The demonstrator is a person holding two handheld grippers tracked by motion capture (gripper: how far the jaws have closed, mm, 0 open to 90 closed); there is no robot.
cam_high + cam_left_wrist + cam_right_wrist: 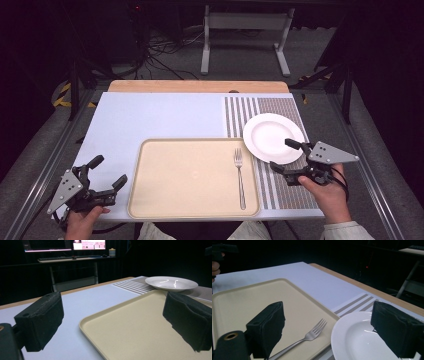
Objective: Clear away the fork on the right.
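A beige tray (185,175) lies at the table's near middle, and a metal fork (240,175) rests along its right side, tines pointing away. To the right, a white plate (273,137) sits on a striped placemat (280,107). My left gripper (108,171) hovers open by the tray's left edge, nothing between its jaws. My right gripper (283,155) is open at the plate's near rim. In the left gripper view the tray (140,332) and plate (171,283) lie ahead. In the right gripper view the fork (307,338) and plate (357,340) show between the jaws.
The white table top (150,117) ends in a wooden strip (197,86) at the far edge. Beyond it a white desk frame (245,30) and cables (160,50) stand on the floor. Metal rails run along both sides of the table.
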